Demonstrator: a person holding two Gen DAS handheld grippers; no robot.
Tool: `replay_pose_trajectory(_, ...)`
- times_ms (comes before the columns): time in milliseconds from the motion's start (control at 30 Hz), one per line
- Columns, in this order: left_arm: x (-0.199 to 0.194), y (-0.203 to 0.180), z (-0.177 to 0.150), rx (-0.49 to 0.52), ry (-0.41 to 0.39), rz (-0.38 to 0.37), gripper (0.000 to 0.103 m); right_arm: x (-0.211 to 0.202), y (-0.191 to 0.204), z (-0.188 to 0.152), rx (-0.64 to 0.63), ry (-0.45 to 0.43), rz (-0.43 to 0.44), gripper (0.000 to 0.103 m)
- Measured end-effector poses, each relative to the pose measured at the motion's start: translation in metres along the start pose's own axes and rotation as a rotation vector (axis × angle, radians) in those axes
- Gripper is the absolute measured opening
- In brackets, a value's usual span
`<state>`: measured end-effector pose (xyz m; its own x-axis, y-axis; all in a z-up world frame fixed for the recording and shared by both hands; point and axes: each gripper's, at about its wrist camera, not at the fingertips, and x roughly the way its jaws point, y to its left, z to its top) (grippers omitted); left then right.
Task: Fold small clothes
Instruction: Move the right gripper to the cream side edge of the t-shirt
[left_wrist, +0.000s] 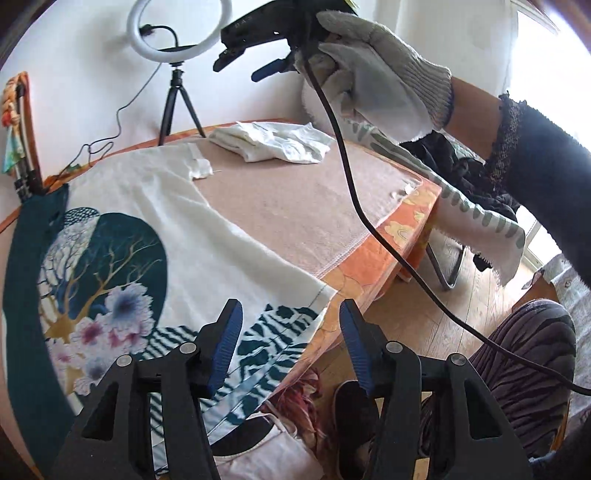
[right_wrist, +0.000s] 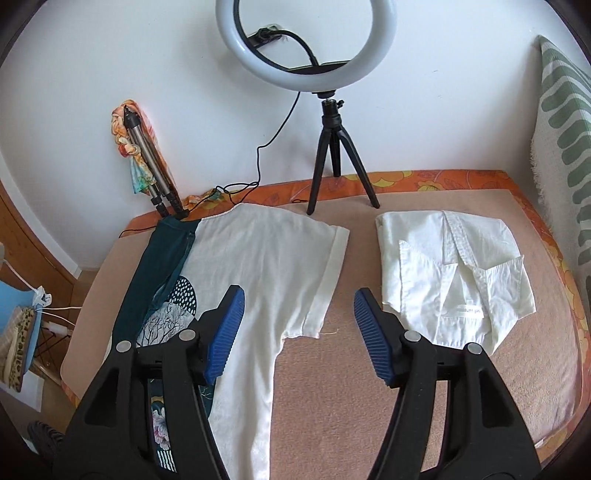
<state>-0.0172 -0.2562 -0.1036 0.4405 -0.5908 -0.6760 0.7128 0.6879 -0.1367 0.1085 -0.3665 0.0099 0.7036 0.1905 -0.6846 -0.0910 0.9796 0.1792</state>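
- The left tool (left_wrist: 291, 347) hangs with its jaws spread and nothing between them, above the near edge of the worktop (left_wrist: 280, 206), over the hem of the printed top (left_wrist: 155, 236).
- The right tool (right_wrist: 299, 332) is likewise spread and empty; in the left wrist view it is held up in a gloved hand (left_wrist: 373, 70), clear of the cloth.
- The printed top lies flat along the left side of the worktop, one short sleeve (right_wrist: 325, 266) stretched toward the middle. It is not yet folded.
- A folded white shirt (right_wrist: 454, 277) sits by the far right corner, near that sleeve but apart from it.
- Risk: a sweeping fold of the sleeve could nudge the white shirt and undo it, since the two lie close.
- Risk: the hem reaches the near edge; I judge a one-sided pull could drag the top off the edge.
- Risk: the black cable (left_wrist: 354, 192) trails across the right side and may snag cloth.
- The ring light (right_wrist: 306, 44) at the far edge could tip if struck.
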Motion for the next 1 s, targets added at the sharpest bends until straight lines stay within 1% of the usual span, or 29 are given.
replay_pose_trajectory(133, 0.026, -0.016, 0.006, 0.033, 0.034, 0.001, 0.056, -0.003, -0.031, 0.001, 0.032, -0.008, 0.009, 0.065)
replay_pose_trajectory(267, 0.048, -0.022, 0.01, 0.053, 0.066, 0.048, 0.056, 0.004, -0.053, 0.003, 0.064, -0.003, 0.025, 0.065)
replay_pose_trajectory(367, 0.058, -0.023, 0.01, 0.057, 0.085, 0.081, 0.056, 0.017, -0.058, 0.005, 0.054, 0.006, 0.037, 0.065)
replay_pose_trajectory(533, 0.069, -0.022, 0.006, 0.048, 0.109, 0.111, 0.054, 0.048, -0.055, 0.014, 0.037, 0.032, 0.061, 0.065)
replay_pose_trajectory(600, 0.071, -0.02, 0.004, 0.041, 0.107, 0.119, 0.037, 0.065, -0.053, 0.018, 0.038, 0.048, 0.075, 0.065)
replay_pose_trajectory(633, 0.07, -0.019, 0.004, 0.043, 0.095, 0.125, 0.031, 0.073, -0.052, 0.021, 0.04, 0.058, 0.085, 0.065)
replay_pose_trajectory(700, 0.069, -0.013, 0.005, 0.024, 0.081, 0.125, 0.006, 0.092, -0.049, 0.025, 0.047, 0.076, 0.103, 0.065)
replay_pose_trajectory(767, 0.069, -0.002, 0.007, -0.037, 0.076, 0.076, 0.004, 0.114, -0.046, 0.027, 0.064, 0.108, 0.123, 0.065)
replay_pose_trajectory(833, 0.066, 0.007, 0.007, -0.093, 0.071, 0.048, 0.003, 0.137, -0.044, 0.028, 0.084, 0.137, 0.118, 0.065)
replay_pose_trajectory(1000, 0.051, 0.016, 0.007, -0.162, 0.032, 0.016, 0.002, 0.187, -0.038, 0.027, 0.063, 0.189, 0.041, 0.065)
